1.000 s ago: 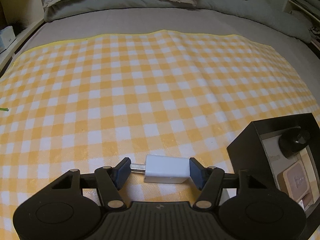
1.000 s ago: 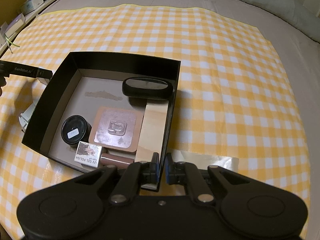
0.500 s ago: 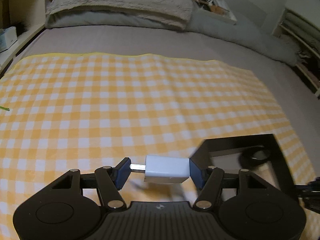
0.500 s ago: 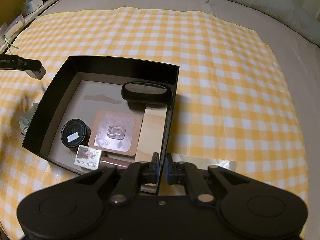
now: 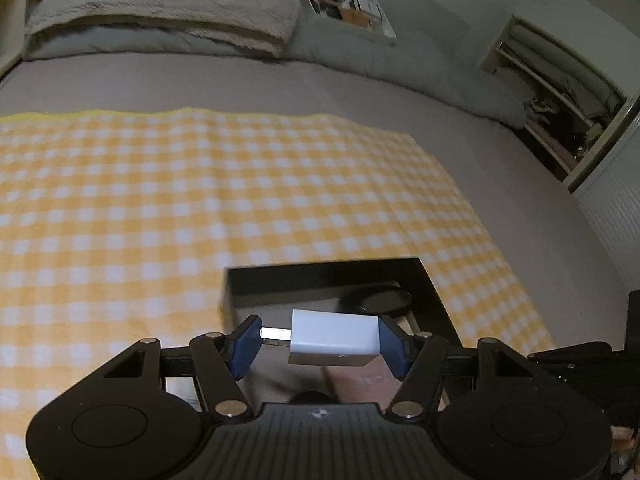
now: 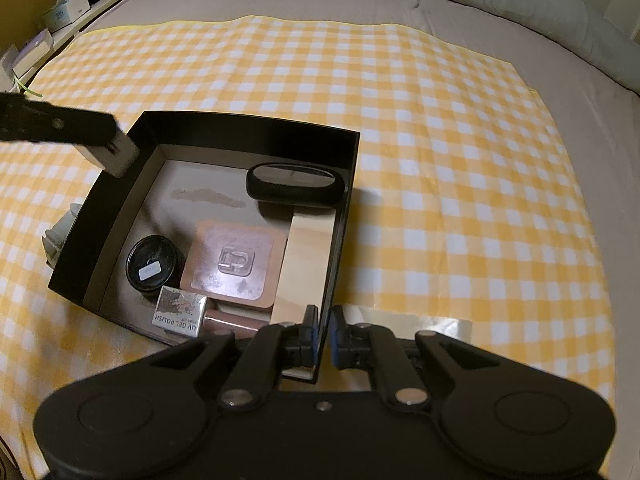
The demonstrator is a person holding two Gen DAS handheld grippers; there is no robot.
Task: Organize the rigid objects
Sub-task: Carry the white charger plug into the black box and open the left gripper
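Your left claw [image 5: 320, 340] is clamped end to end on the white charger block [image 5: 334, 338]: one pad on its metal plug tip, the other flat on its back face. It hangs in the air just above the near-left wall of the black box [image 6: 256, 126], over the rim and not yet inside. The block looks light, stiff and smooth-sided, so it should not deform, but a grip through the narrow plug could let it pivot; the broad flat sides would be the steadier place to take hold. The claw points forward and downward toward the box floor.

Your right claw [image 6: 323, 338] is pinched nearly shut on the box's near-right wall, tilted steeply down, seemingly steadying the box on the checked cloth [image 6: 440, 160]. Inside the box, the bare floor beside the glasses case [image 6: 295, 186] looks the freest spot for the block.
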